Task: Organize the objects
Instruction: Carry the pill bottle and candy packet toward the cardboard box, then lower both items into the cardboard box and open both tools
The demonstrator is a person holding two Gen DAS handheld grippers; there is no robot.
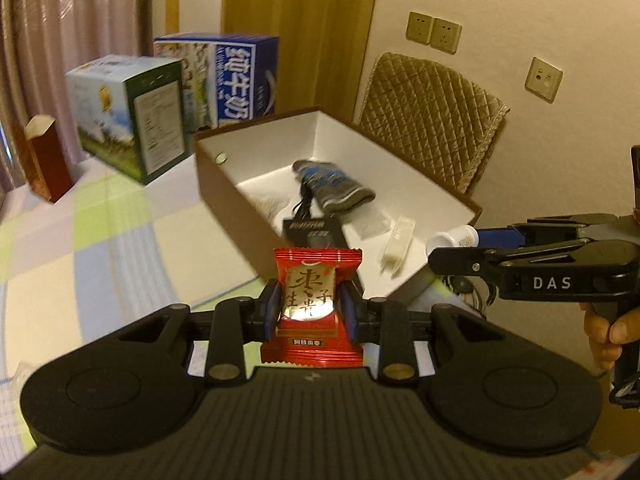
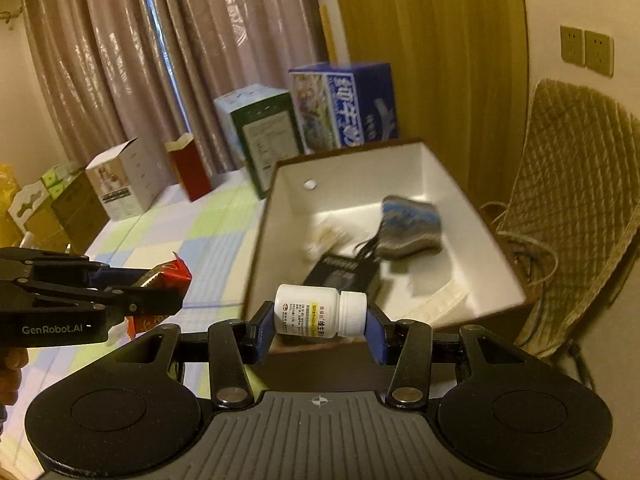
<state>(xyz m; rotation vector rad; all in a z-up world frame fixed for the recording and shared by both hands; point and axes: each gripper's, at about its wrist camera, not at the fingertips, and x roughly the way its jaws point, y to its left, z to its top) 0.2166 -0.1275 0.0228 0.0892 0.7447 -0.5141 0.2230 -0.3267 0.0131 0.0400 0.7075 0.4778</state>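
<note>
A checked tablecloth (image 1: pixel 100 248) is covered by an open brown box (image 2: pixel 256 256) with a white interior, in which a grey-blue pouch (image 1: pixel 332 188) is seen. A white pill bottle (image 2: pixel 320 311) is clamped sideways in the right gripper (image 2: pixel 320 320) near the box's front edge. A red snack packet (image 1: pixel 312 308) is pinched upright in the left gripper (image 1: pixel 311 310), beside that same edge.

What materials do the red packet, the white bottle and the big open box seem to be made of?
Red packet: probably glossy plastic film with a gold foil panel; it has crimped edges and glare.
White bottle: apparently smooth plastic; it has a ribbed cap and a printed paper label.
Open box: likely cardboard, matte white inside, brown outside; its walls are thin and flat.
</note>
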